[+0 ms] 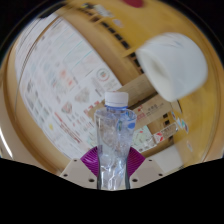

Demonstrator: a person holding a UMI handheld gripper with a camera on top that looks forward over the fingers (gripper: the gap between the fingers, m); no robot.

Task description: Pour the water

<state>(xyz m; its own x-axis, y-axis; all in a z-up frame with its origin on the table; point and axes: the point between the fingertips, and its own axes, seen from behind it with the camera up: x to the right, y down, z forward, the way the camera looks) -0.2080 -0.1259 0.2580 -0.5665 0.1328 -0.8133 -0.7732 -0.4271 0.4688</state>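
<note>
A clear plastic water bottle [114, 135] with a white cap stands upright between my gripper's [112, 168] two purple pads. Both pads press against the bottle's lower body, so the gripper is shut on it. The bottle's base is hidden between the fingers. Beyond the bottle, up and to the right, a white cup [172, 64] shows on its side with its rim toward the bottle. The scene looks tilted.
A wooden table [150, 105] runs behind the bottle. A large white sheet printed with small pictures [65, 80] lies on it to the left. Small objects sit on the table near the bottle's right side [168, 128].
</note>
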